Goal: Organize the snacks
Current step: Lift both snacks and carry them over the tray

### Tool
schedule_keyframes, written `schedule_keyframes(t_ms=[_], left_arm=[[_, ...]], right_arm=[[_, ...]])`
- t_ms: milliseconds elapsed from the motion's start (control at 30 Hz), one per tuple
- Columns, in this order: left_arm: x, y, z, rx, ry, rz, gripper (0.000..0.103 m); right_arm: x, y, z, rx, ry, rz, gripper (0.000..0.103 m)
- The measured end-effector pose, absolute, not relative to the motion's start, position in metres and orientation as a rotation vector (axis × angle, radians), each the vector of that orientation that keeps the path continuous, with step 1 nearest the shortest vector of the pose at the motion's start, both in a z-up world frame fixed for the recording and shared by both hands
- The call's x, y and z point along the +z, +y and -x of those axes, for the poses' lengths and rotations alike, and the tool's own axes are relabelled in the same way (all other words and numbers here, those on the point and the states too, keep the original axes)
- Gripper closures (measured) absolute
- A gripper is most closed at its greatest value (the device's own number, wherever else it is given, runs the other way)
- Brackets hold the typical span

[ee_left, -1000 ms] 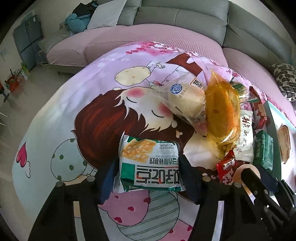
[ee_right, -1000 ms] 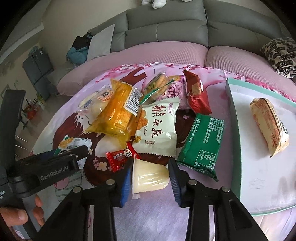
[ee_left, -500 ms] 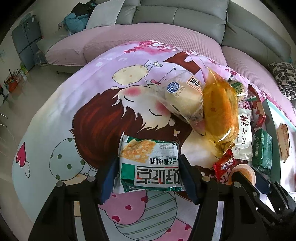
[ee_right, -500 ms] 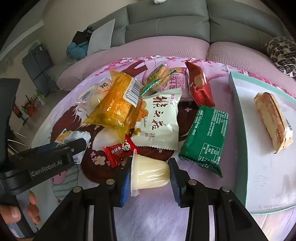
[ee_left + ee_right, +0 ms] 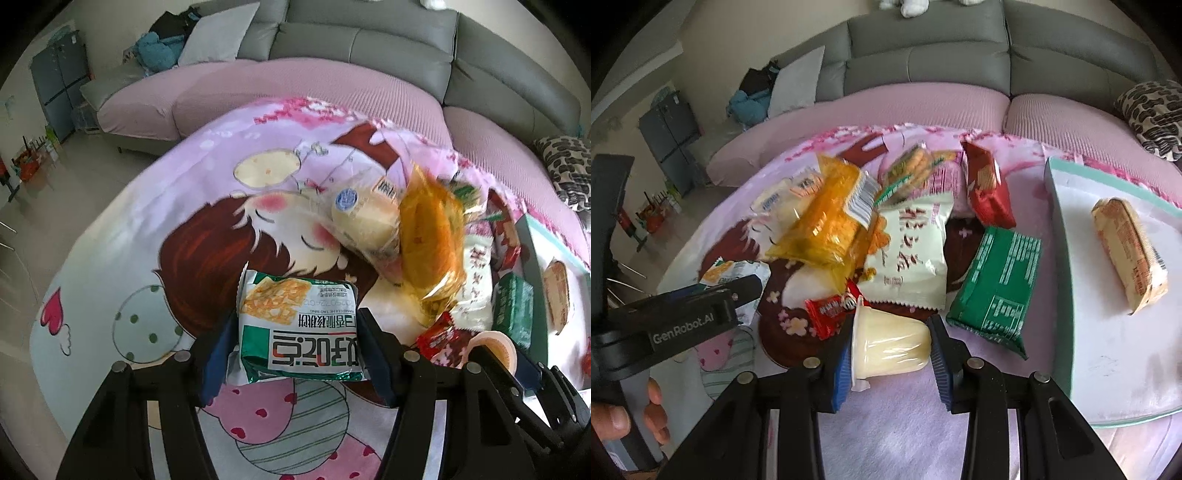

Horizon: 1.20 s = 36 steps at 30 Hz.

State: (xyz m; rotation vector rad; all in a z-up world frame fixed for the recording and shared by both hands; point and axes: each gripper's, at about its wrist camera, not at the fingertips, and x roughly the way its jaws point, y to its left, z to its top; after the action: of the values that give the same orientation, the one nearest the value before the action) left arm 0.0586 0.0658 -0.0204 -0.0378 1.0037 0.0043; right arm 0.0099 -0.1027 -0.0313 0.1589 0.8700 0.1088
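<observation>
Left claw [image 5: 297, 345]: jaws about half apart, blue pads pressed on the two short sides of the green-and-white biscuit pack [image 5: 299, 328], which sits between them at the near edge of the cartoon-print cloth [image 5: 177, 236].
Right claw [image 5: 892, 350]: closed in as far as it goes on the pudding cup [image 5: 890, 345], which lies on its side with the foil lid toward the left pad.
Biscuit pack, handling: probably light; the film is slick and puffy, the biscuits inside likely brittle, so a gentle squeeze across the width, as now, looks right.
Pudding cup, handling: thin plastic wall that may dent, and smooth and tapered, so it could slide toward its narrow end. Best held near the stiffer rim.
Pile: yellow cake bag [image 5: 827, 218], white rice-cracker bag [image 5: 908, 254], red wafer pack [image 5: 986, 188], green pack [image 5: 997, 280] and small red candy [image 5: 831, 310] lie heaped just beyond the cup.
Tray [image 5: 1067, 280]: teal-rimmed, at the right, holding one wrapped cake [image 5: 1128, 251]; the likely place for the snacks.
</observation>
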Motion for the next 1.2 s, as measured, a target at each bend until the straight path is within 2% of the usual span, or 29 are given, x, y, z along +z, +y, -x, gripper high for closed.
schedule_keyframes(t_ms=[500, 1200], left_arm=[[0.016, 0.035, -0.049, -0.057, 0.897, -0.005, 0.037], [0.04, -0.108, -0.004, -0.359, 0.814, -0.119, 0.037]], right_arm=[[-0.007, -0.126, 0.001, 0.06, 0.799, -0.183, 0.063], [0.015, -0.264, 0.055, -0.29, 0.725, -0.26, 0.063]])
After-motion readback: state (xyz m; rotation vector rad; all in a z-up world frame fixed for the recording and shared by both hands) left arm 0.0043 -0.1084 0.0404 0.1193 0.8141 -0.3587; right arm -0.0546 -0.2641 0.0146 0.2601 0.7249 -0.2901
